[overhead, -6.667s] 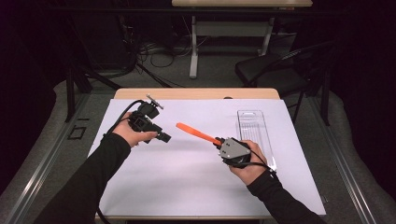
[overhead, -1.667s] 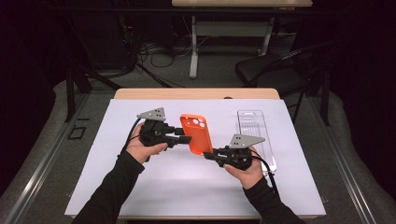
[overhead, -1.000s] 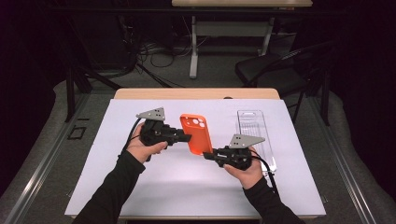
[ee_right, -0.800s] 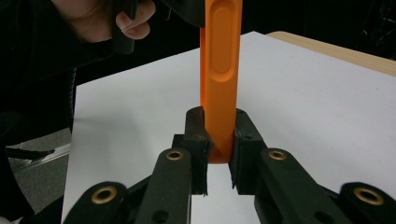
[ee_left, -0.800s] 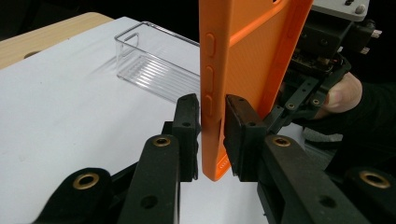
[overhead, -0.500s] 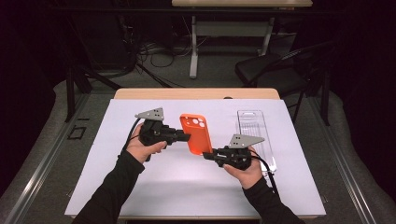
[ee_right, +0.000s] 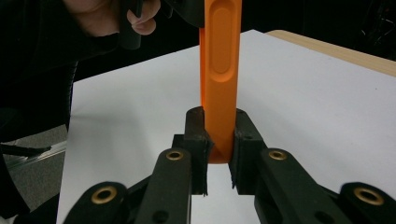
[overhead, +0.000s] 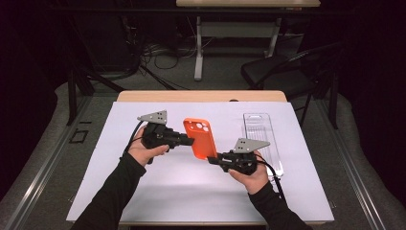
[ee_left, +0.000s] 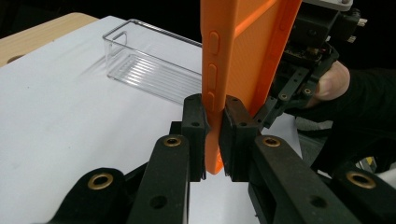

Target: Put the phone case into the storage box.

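Observation:
An orange phone case [overhead: 200,138] hangs above the white table cover, its back with the camera cutout facing the high view. My left gripper [overhead: 190,141] comes in from the left and is shut on the case's side edge; its jaws have just been closing with the case between them. In the left gripper view the pads [ee_left: 194,123] press the case [ee_left: 247,56] just below the side buttons. My right gripper [overhead: 210,158] holds the bottom right corner from the right. In the right gripper view its jaws pinch the case [ee_right: 220,70] edge-on.
A clear plastic tray [overhead: 261,139] lies on the white cover [overhead: 191,191] to the right of the hands, also seen as the tray [ee_left: 144,65] beyond the case. The wooden table edge [overhead: 201,96] runs along the back. A dark chair [overhead: 282,72] stands behind.
In the oldest frame only the right gripper held the case, and the left was apart. Both grippers hold it from then on; over the last second nothing visibly moved.

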The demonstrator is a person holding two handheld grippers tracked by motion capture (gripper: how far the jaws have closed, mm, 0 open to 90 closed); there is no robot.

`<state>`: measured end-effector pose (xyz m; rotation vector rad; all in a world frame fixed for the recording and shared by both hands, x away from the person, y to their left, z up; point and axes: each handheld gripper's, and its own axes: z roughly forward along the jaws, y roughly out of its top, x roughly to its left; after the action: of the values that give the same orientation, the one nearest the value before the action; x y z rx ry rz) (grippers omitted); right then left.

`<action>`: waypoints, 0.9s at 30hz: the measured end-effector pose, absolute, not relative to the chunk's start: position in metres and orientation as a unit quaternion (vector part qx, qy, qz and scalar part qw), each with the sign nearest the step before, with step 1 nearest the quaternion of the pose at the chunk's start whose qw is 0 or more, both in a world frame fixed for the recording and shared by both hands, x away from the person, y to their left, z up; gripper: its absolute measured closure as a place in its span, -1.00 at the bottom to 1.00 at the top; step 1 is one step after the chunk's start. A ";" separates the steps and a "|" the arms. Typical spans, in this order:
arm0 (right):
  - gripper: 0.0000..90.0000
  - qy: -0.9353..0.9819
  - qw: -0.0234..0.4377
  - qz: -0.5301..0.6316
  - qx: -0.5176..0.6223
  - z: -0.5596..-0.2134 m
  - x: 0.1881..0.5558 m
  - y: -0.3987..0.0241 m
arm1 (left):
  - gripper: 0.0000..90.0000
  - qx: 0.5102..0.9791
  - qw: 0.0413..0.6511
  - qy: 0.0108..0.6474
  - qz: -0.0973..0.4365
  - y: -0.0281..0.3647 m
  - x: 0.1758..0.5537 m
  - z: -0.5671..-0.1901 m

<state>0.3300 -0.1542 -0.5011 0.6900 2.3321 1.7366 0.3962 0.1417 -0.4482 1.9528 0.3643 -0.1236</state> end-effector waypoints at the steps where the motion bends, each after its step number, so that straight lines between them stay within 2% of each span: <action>1: 0.78 0.778 0.077 0.579 0.230 -0.501 0.330 -0.154 | 0.80 0.823 0.545 0.151 -0.053 0.142 0.397 -0.448; 27: 0.78 0.784 0.091 0.572 0.223 -0.501 0.329 -0.152 | 0.82 0.825 0.544 0.142 -0.061 0.143 0.400 -0.450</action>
<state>0.3289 -0.1525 -0.5011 0.6637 2.3304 1.6994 0.4000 0.1430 -0.4502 1.9562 0.3360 -0.1442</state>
